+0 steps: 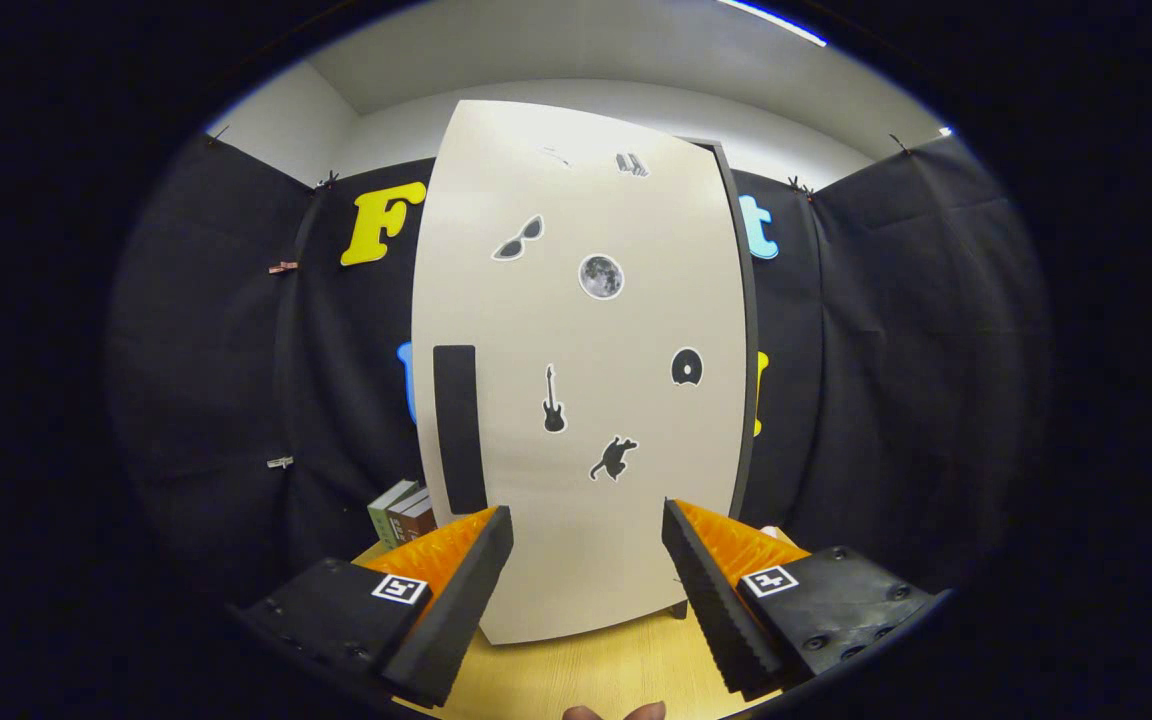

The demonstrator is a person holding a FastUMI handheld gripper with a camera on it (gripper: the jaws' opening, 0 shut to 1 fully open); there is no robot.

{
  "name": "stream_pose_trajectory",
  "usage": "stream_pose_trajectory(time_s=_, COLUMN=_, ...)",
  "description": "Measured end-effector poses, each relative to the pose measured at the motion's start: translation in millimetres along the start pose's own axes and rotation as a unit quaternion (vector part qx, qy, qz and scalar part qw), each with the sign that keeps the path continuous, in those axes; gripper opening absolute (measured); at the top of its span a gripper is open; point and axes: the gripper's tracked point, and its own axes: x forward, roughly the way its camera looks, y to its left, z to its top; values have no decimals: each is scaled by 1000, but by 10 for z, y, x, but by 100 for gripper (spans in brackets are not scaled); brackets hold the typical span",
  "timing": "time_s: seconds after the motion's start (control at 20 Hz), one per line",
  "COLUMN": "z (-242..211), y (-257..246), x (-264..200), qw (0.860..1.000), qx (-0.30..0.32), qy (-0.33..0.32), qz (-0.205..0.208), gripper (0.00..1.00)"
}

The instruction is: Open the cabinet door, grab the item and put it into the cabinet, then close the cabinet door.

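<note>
A tall white cabinet stands on the wooden table, its door shut and dotted with small stickers. A black vertical handle runs along the door's left edge. My gripper is open, its fingers spread wide just in front of the door's lower part, with nothing between them. The handle sits just above the left finger. Several small books stand on the table to the left of the cabinet, beyond the left finger.
Black cloth walls close in behind and on both sides of the cabinet. A strip of bare wooden table lies between the fingers and the cabinet's base. Fingertips of a person's hand show at the near edge.
</note>
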Motion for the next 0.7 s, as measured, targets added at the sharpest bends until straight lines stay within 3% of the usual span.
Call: stream_pose_trajectory(time_s=0.7, z=-63, y=-144, x=-69, qw=1000, qx=-8, qy=-1, qz=-13, gripper=98)
